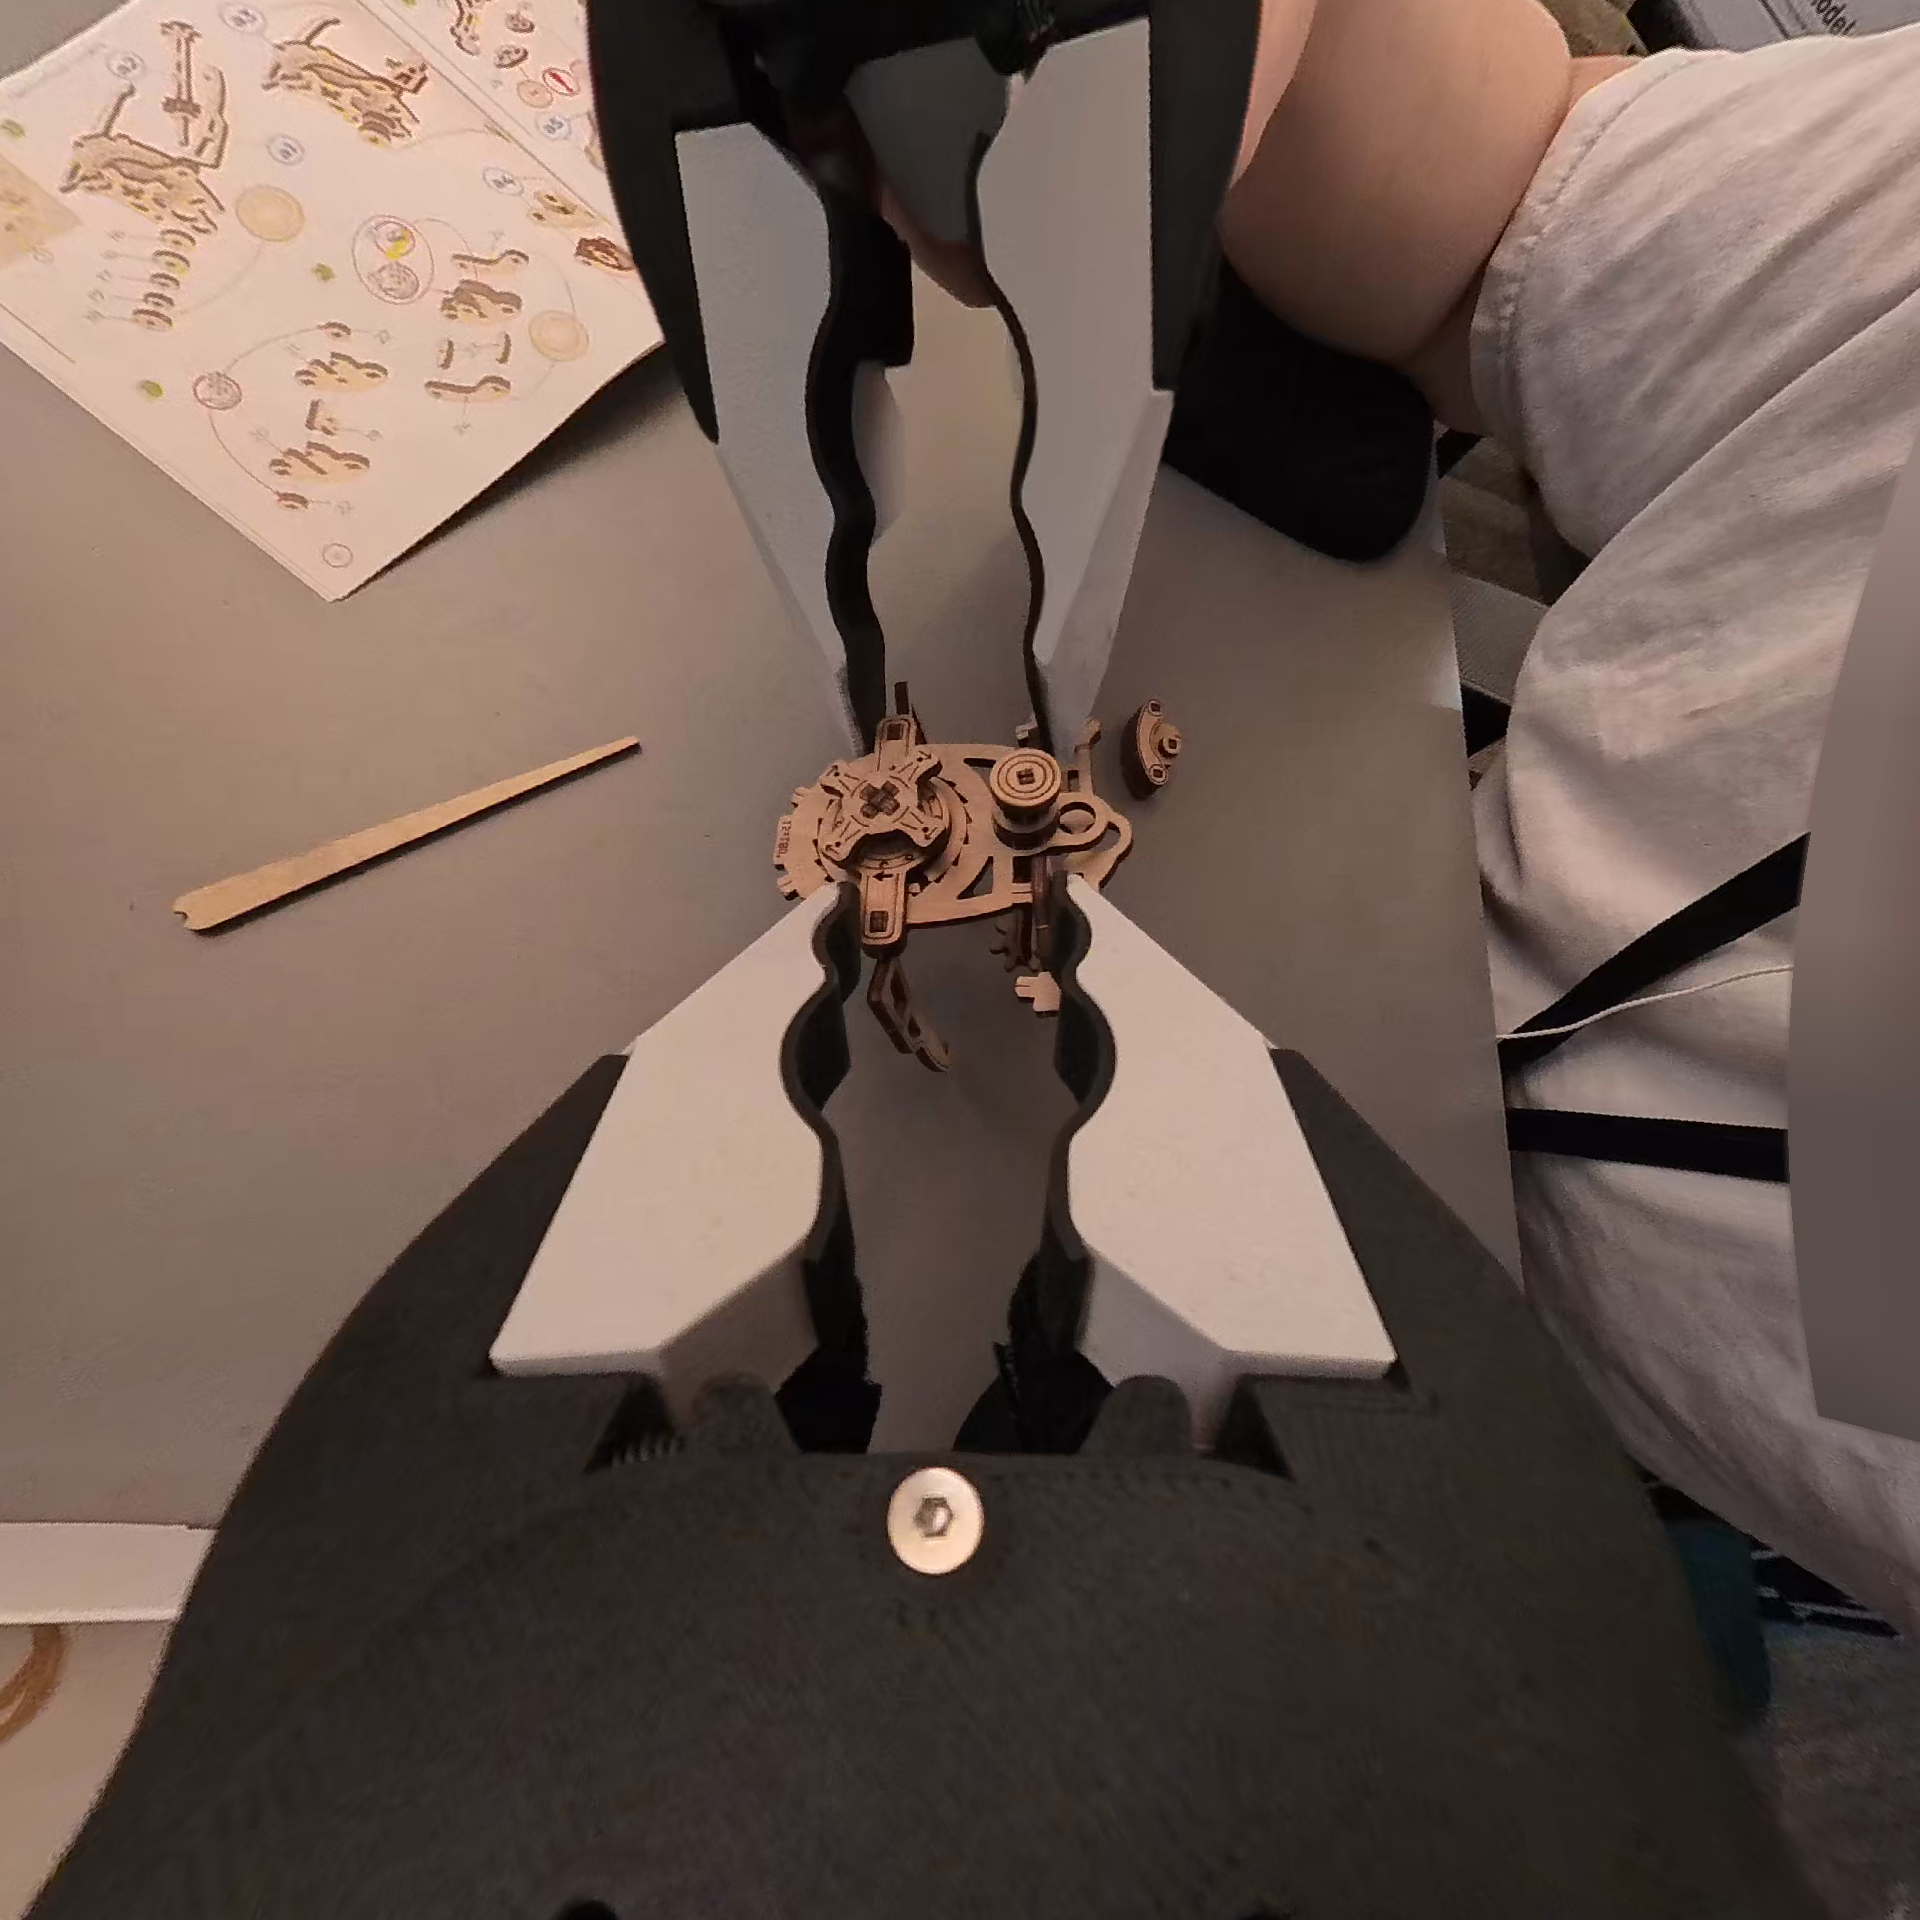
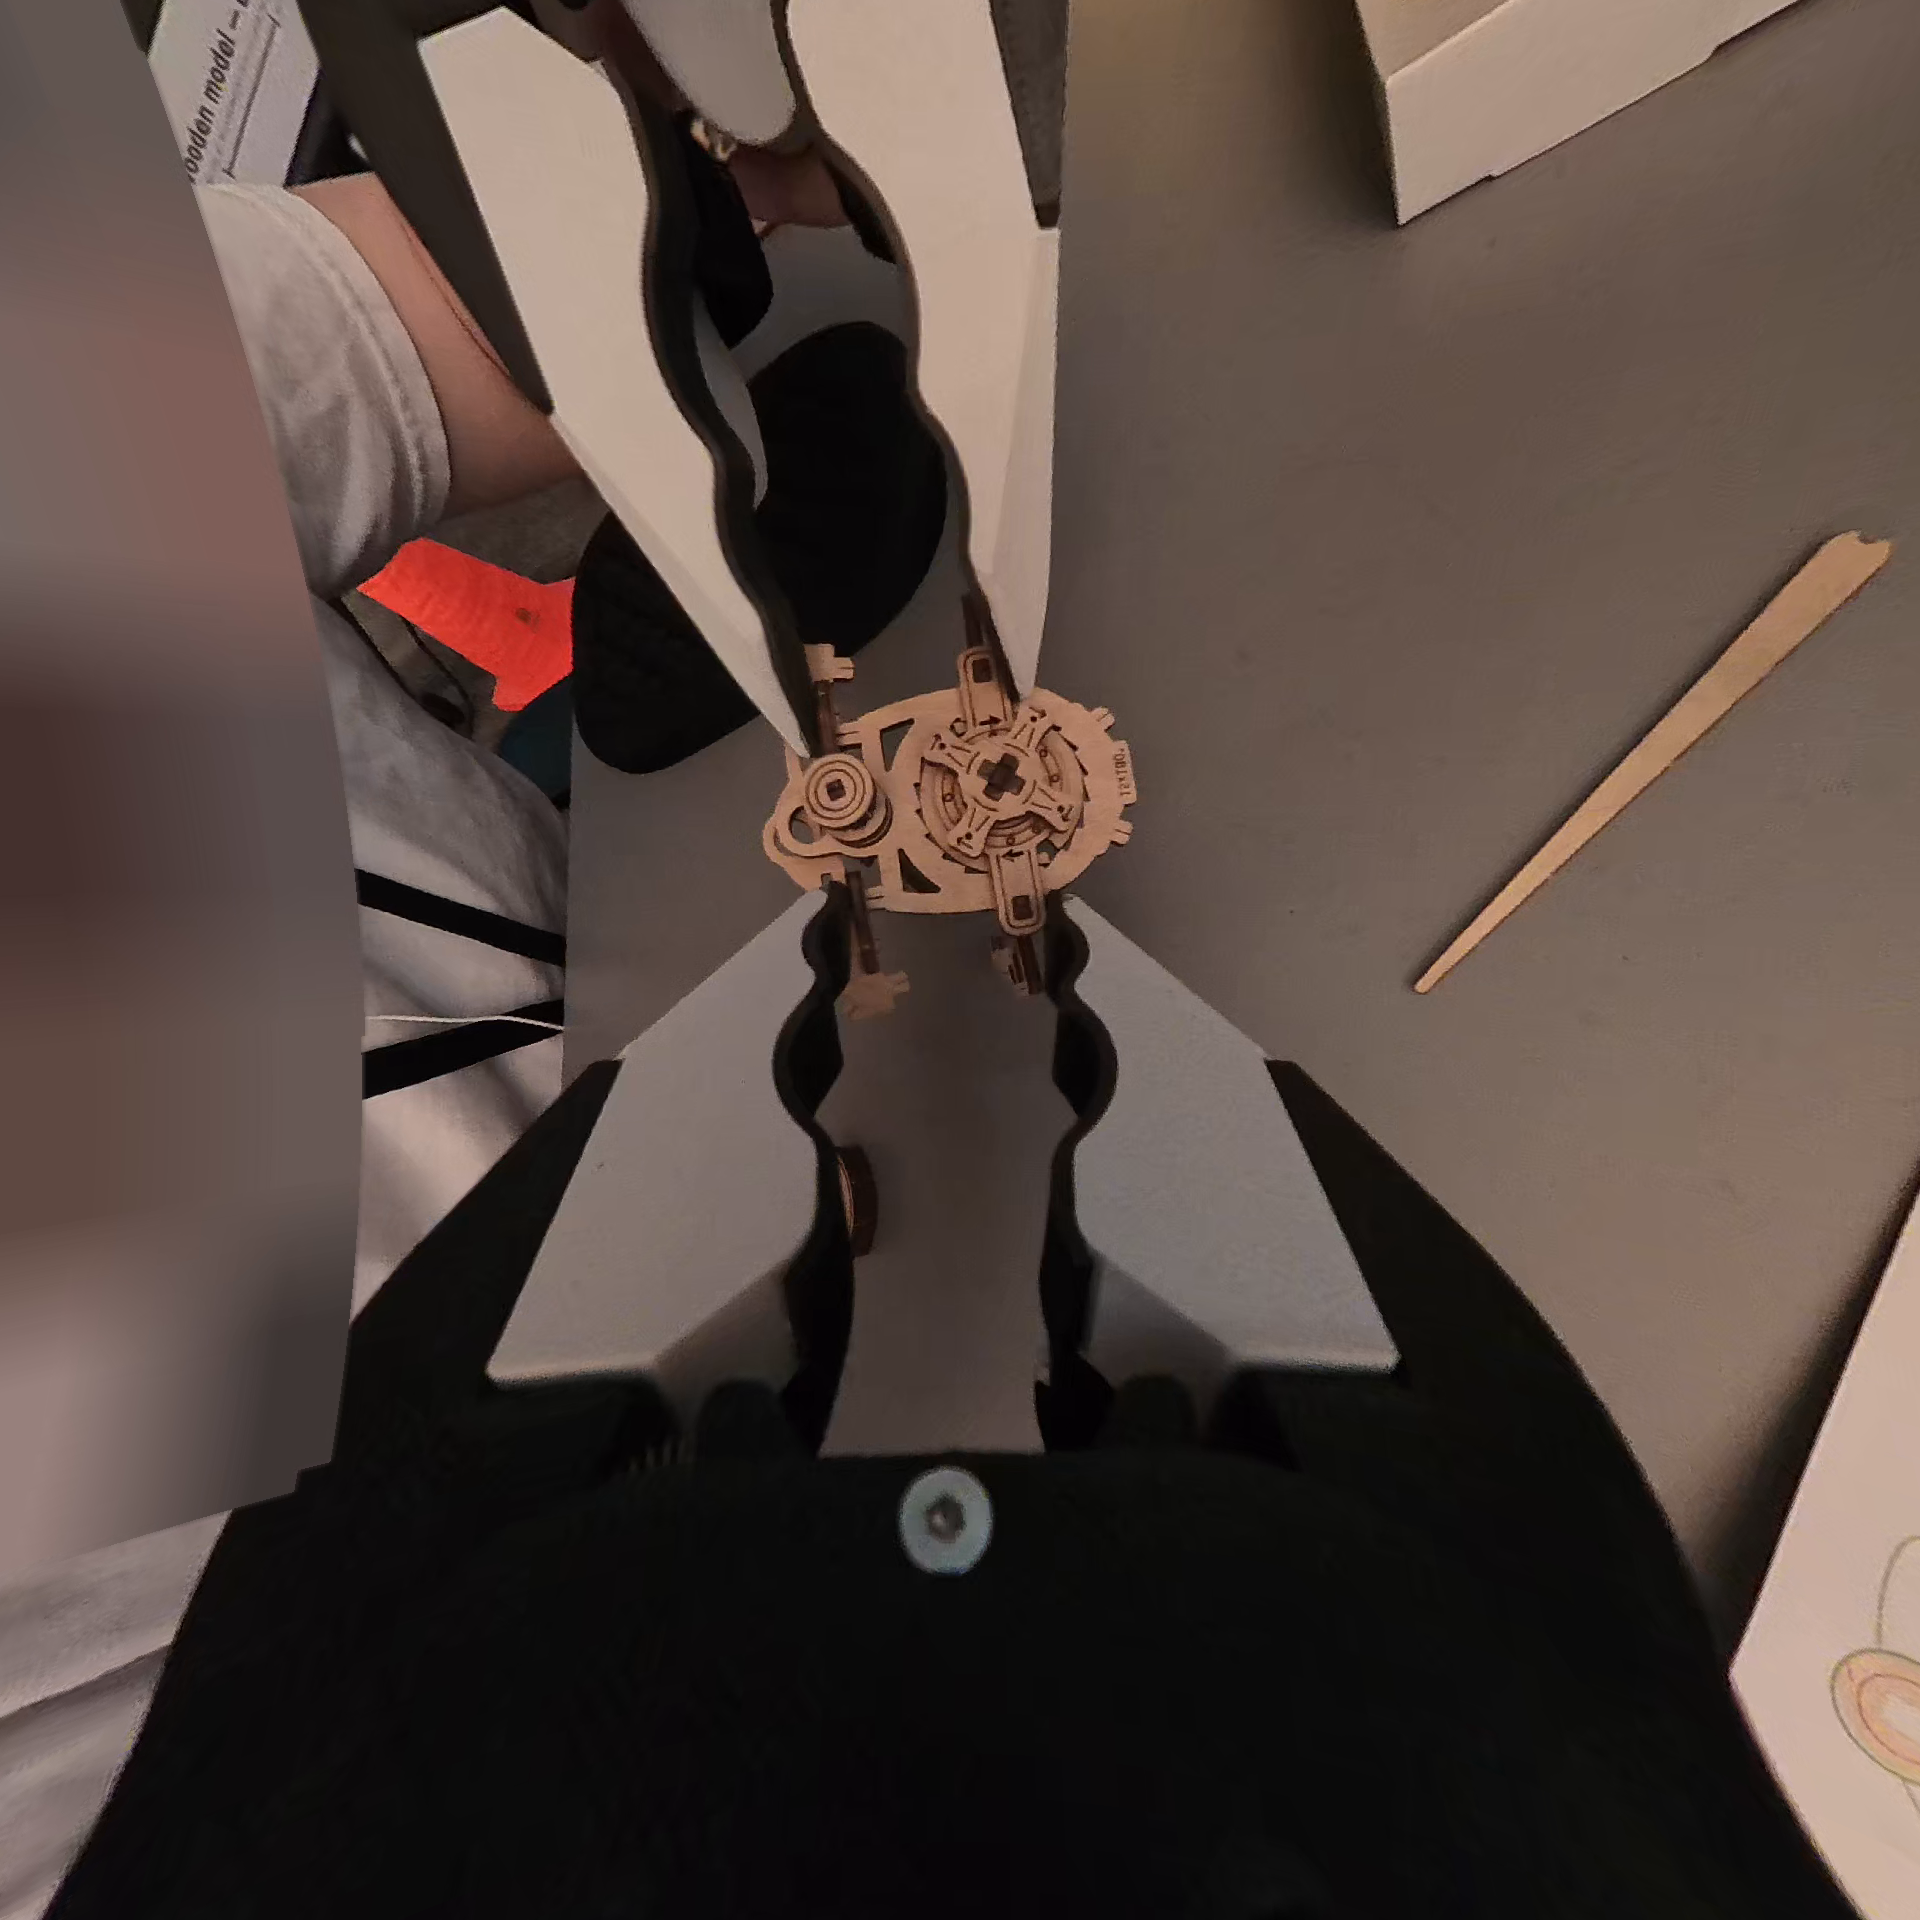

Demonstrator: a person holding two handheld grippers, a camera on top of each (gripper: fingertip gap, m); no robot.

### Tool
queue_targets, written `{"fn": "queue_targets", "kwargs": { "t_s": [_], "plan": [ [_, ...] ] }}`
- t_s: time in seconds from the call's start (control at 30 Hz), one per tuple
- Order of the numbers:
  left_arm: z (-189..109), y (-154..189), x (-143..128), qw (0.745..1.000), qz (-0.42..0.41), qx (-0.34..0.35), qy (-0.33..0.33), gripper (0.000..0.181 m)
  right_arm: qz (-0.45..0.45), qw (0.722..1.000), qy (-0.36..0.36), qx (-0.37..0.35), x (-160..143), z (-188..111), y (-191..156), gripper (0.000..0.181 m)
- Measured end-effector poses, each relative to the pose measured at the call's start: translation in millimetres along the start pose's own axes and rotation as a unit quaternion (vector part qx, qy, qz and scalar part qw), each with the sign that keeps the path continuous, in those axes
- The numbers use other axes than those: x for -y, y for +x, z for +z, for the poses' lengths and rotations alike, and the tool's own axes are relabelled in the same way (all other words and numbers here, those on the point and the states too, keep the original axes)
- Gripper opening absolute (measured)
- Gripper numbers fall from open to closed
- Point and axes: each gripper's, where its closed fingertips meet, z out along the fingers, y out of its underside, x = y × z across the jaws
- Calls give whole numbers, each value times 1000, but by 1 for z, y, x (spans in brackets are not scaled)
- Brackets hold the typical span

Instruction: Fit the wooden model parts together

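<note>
A wooden model made of a gear wheel, a cross-shaped hub and a small round pulley sits between both grippers, just above the grey table. My left gripper grips its near side plates. My right gripper reaches in from the opposite side and grips the far ends. The right wrist view shows the same model, with my right gripper below it and my left gripper above. A small loose wooden part lies beside the model; it shows half hidden behind a finger in the right wrist view.
An instruction sheet lies at the far left. A thin wooden stick lies on the table, also in the right wrist view. A white box stands at the back. A person's arm and white garment are along the table edge. My left and right fingertips are right by each other. The thin wooden stick is about 11 cm from my right fingertips. It turns up in the right wrist view as well.
</note>
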Motion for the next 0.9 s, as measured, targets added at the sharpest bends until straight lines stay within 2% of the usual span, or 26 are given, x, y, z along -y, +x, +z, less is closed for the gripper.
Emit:
{"fn": "queue_targets", "kwargs": {
  "t_s": [0.23, 0.63, 0.8, 0.83, 0.9],
  "plan": [
    [-1, 6, 2, 1000, 19, 8, -5, 34, -24, 999, -15, -33, 0, -1, -6, 35],
    [-3, 2, 5, 999, 27, 15, 7, 34, -24, 999, -5, -46, 4, -6, -4, 35],
    [-10, -2, 8, 997, 65, 43, 17, 36, -73, 991, -7, -108, 9, -12, 0, 35],
    [-11, -3, 7, 996, 73, 51, 14, 43, -83, 989, -8, -125, 9, -13, 3, 35],
    [-13, -3, 6, 995, 85, 57, 11, 40, -95, 987, -9, -132, 10, -12, 1, 35]
  ]
}}
